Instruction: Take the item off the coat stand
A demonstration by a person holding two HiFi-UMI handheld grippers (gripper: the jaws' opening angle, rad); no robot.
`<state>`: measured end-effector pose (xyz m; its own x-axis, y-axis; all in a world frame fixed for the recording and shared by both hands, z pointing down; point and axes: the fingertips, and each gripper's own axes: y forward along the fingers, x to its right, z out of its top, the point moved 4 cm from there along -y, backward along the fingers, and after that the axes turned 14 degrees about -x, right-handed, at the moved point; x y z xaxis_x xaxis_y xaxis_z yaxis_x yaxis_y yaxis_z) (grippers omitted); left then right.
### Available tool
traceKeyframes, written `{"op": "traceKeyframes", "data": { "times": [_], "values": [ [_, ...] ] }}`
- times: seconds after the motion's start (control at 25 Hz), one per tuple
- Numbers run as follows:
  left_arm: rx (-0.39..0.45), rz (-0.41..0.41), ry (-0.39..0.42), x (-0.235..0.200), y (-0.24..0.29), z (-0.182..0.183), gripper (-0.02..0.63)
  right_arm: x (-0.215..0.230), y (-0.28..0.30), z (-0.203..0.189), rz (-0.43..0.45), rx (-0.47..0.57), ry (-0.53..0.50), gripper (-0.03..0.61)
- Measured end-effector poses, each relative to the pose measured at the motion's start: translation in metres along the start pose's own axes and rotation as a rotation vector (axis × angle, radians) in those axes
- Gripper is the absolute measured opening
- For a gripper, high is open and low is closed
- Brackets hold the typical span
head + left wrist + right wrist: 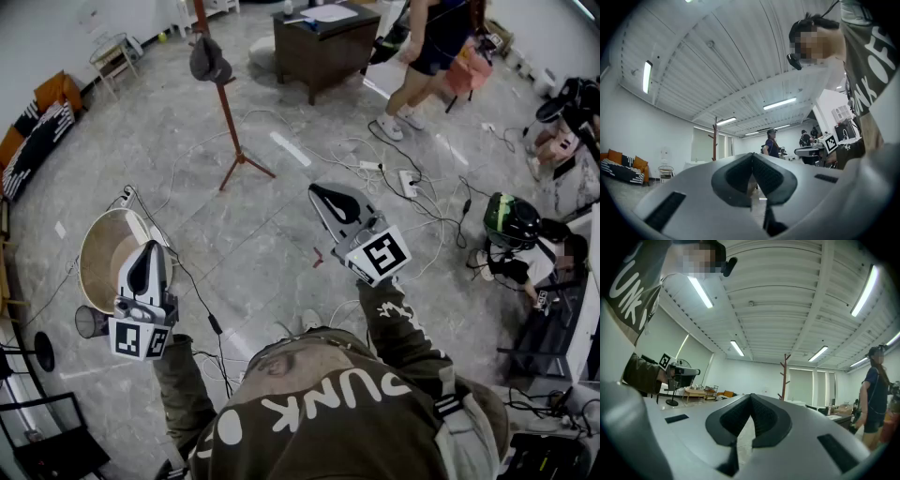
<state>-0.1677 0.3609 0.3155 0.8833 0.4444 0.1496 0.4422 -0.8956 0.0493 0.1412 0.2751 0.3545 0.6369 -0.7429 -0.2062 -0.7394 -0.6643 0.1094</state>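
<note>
A dark grey hat [209, 61] hangs on a reddish-brown coat stand [230, 122] that stands on the tiled floor far ahead in the head view. Both grippers are held well short of it, at waist height. My left gripper [142, 272] is low on the left and my right gripper [336, 202] is nearer the middle. Each is shut with nothing between its pads. In the left gripper view the left gripper [751, 157] points at the distant coat stand [714, 140]. The right gripper [751, 397] also faces the coat stand [786, 376]. The hat does not show in either gripper view.
A dark wooden desk [323, 37] stands behind the stand, and a person [431, 47] walks beside it. Cables and power strips [403, 178] trail across the floor on the right, near a helmet [511, 220]. A round woven basket [108, 253] lies under my left gripper.
</note>
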Motion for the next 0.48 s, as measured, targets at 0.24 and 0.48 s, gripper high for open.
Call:
{"op": "traceKeyframes", "data": {
  "times": [0.24, 0.48],
  "values": [
    [0.001, -0.002, 0.0, -0.0034, 0.0015, -0.001, 0.005, 0.0007, 0.0039, -0.0007, -0.002, -0.002, 0.0, 0.009],
    [-0.002, -0.002, 0.0, -0.0061, 0.0065, 0.0009, 0.005, 0.006, 0.0072, -0.0004, -0.006, -0.005, -0.004, 0.009]
  ]
}}
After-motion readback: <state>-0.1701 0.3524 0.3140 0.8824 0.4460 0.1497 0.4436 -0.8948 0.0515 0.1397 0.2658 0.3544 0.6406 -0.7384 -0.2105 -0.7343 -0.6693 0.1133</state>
